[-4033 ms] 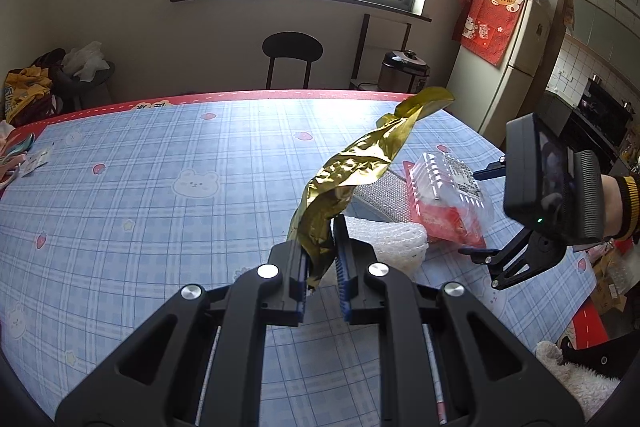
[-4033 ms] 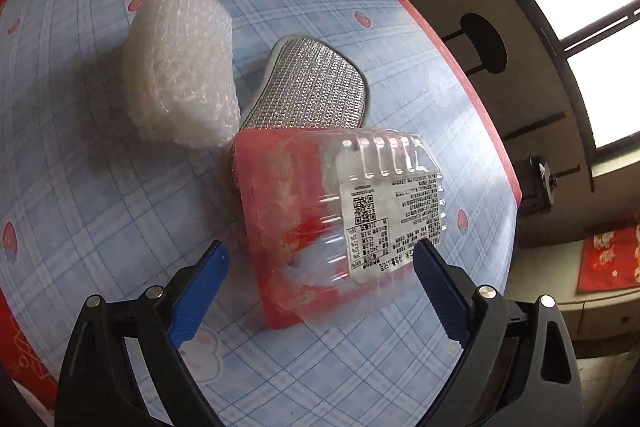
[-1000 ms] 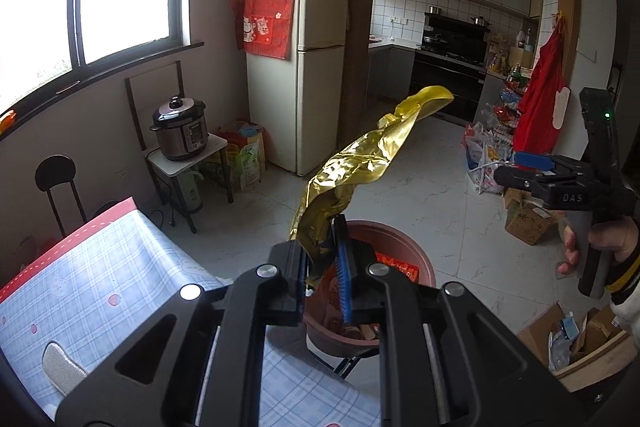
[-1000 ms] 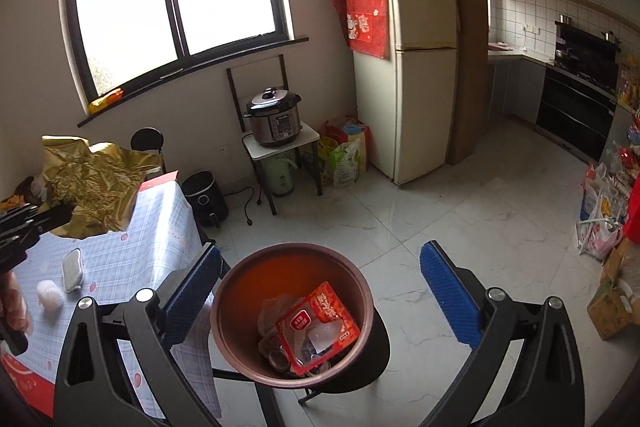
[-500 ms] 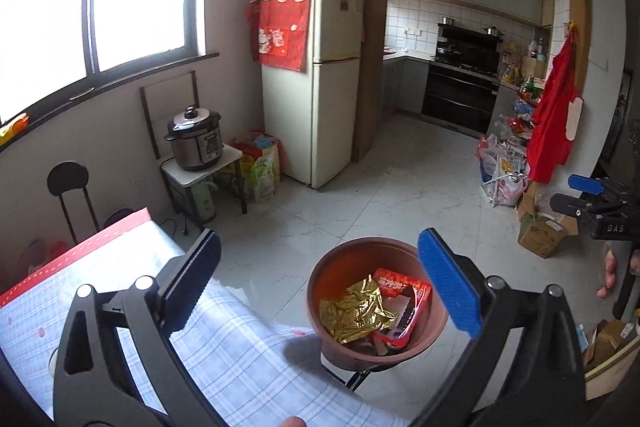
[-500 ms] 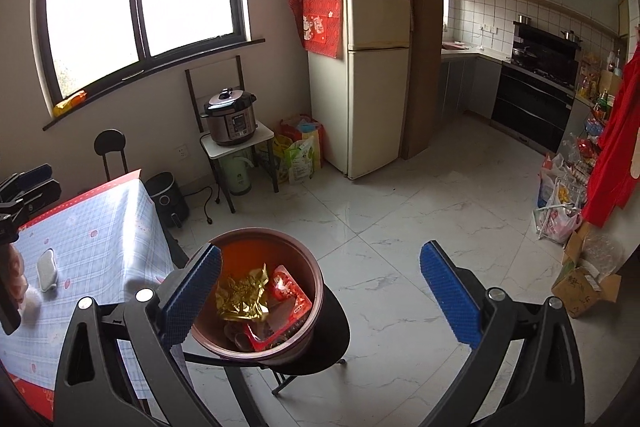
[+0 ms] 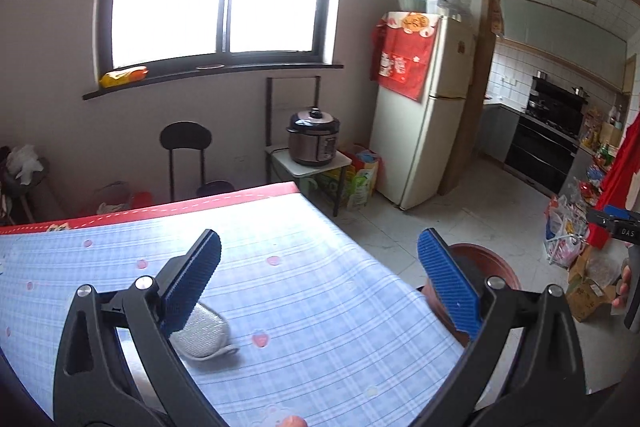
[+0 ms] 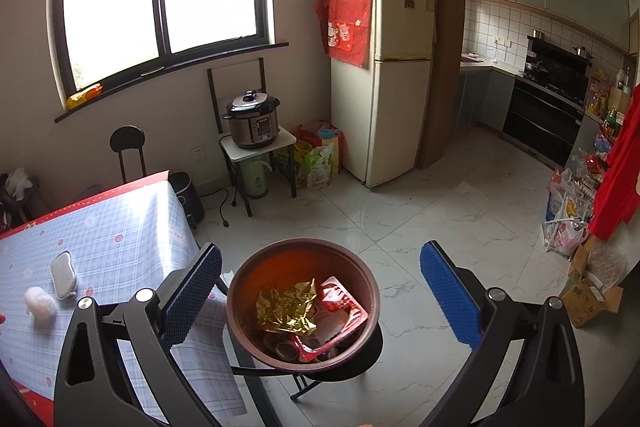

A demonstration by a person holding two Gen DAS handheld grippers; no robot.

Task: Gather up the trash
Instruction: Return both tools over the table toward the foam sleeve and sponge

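Tabletop [image 7: 320, 291] carries what's left: pad [image 8: 63, 275] and bubble wrap [image 8: 39, 302] near its bin-side edge. Bin [image 8: 240, 311] sits just off that edge for short drops; foil [image 8: 288, 309] and tray [image 8: 340, 307] are in it. Left tool [image 7: 318, 285] wide, empty, aimed at the pad. Right tool [image 8: 320, 291] wide, empty, over the bin.

White letters "DAS" stand on the black right gripper [image 7: 618, 227], seen far right of the left gripper's view. Characters on the fridge's red cloth [image 8: 347, 21], ahead, stay too small to read.
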